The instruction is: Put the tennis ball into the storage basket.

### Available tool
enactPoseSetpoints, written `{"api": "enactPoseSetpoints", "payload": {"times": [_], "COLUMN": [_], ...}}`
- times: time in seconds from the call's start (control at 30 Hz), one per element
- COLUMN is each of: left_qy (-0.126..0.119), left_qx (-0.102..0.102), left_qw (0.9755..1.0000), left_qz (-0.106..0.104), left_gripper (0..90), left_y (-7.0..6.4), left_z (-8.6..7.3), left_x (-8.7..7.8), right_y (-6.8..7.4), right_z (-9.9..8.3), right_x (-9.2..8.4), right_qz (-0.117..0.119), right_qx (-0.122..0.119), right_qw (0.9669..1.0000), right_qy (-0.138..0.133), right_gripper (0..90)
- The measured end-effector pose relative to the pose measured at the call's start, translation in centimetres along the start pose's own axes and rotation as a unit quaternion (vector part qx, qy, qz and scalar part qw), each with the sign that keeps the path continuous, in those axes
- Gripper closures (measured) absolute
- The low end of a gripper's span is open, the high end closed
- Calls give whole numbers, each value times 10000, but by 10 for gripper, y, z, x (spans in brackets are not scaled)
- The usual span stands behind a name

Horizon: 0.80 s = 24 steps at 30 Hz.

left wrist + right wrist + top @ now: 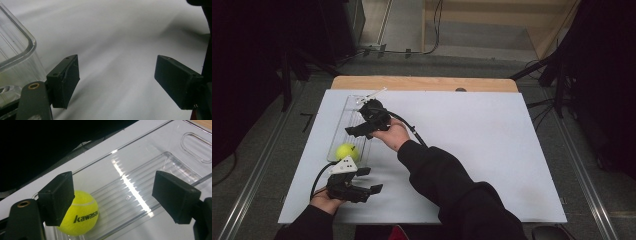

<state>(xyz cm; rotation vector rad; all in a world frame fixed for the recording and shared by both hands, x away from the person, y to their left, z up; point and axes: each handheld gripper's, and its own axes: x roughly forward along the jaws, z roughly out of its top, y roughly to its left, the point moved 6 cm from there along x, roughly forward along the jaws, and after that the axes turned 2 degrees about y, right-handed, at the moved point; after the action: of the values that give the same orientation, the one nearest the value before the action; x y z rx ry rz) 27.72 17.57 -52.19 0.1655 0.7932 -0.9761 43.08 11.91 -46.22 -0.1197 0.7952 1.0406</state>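
With jaws spread, right tool (354, 130) hung over clear bin (343, 117), aimed at tennis ball (79, 216); left tool (367, 181) spread, idle on worktop (472, 150)

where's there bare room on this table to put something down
The white table sheet is bare on the whole side beyond the sleeve. The long clear plastic tray holds one yellow tennis ball at its near end, the rest being free. Crowded: around the tray, where the right tongs and left tongs sit.
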Motion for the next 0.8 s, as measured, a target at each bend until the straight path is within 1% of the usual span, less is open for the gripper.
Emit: {"api": "enactPoseSetpoints", "payload": {"times": [0.2,0.33,0.57,0.67,0.8], "left_qy": [17,11,5,0,7], "left_qx": [2,-15,-16,-44,-30], "left_qw": [10000,10000,10000,10000,10000], "left_qz": [11,17,14,22,36], "left_gripper": [208,208,208,208,208], "left_y": [0,1,1,1,2], "left_z": [0,0,0,0,-1], "left_x": [0,0,1,1,0], "right_y": [-1,-1,0,-2,-5], "right_z": [-4,-9,-18,-22,-30], "right_x": [-10,-18,-31,-35,-38], "right_qz": [62,80,85,94,145], "right_qx": [17,54,-24,23,81], "right_qw": [10000,9999,9999,9999,9997], "right_qy": [-19,50,128,139,175], "right_gripper": [162,162,163,163,163]}}
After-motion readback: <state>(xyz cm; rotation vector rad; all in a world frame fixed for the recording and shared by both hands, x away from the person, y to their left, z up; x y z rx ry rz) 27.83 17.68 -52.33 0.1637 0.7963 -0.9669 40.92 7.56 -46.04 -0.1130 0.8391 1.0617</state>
